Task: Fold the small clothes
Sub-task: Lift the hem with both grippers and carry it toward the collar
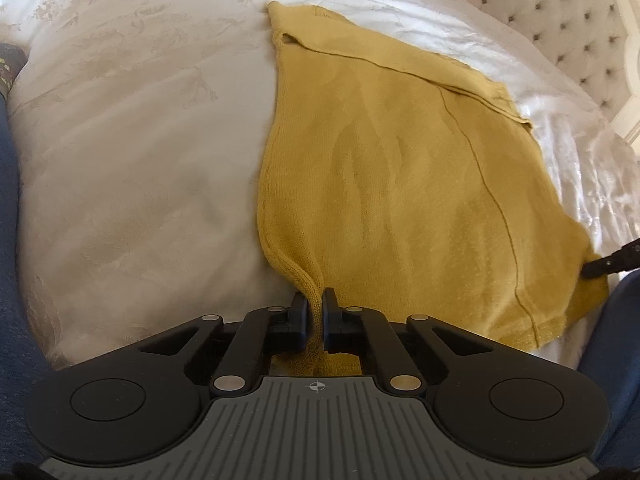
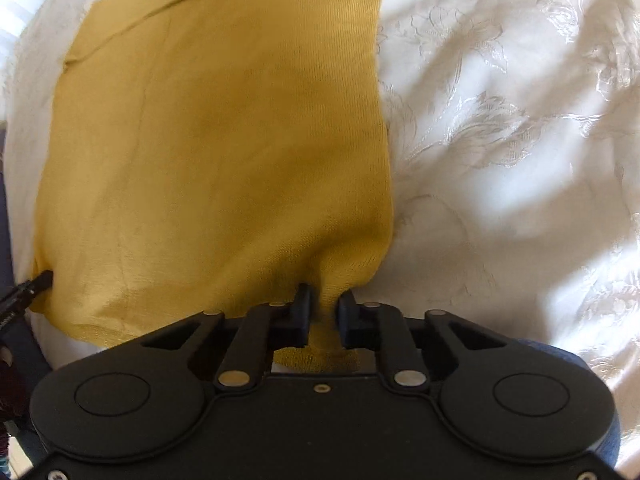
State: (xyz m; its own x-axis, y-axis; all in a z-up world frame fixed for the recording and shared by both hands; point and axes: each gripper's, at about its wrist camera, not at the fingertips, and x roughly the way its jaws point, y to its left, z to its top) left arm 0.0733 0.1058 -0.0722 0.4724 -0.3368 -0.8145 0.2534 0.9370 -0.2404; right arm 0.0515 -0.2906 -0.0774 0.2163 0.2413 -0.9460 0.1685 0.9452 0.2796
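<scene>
The yellow garment [image 1: 392, 184] is spread on the bed [image 1: 132, 168] — near corners clamped by left tool [image 1: 315, 312] and right tool [image 2: 325, 312], both angled downward.

A home bedroom is showing here: a white floral-embossed bedspread [image 1: 132, 168] is covering the bed across both views, and a button-tufted headboard [image 1: 560, 20] is standing at upper right.

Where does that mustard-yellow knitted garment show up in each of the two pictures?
Left wrist view: the mustard-yellow knitted garment fills the centre and right, its near left corner pinched by the left gripper.
Right wrist view: the garment fills the left and centre, its near right corner pinched by the right gripper.
Shared landmark: the white embroidered bedspread beneath it.
</scene>
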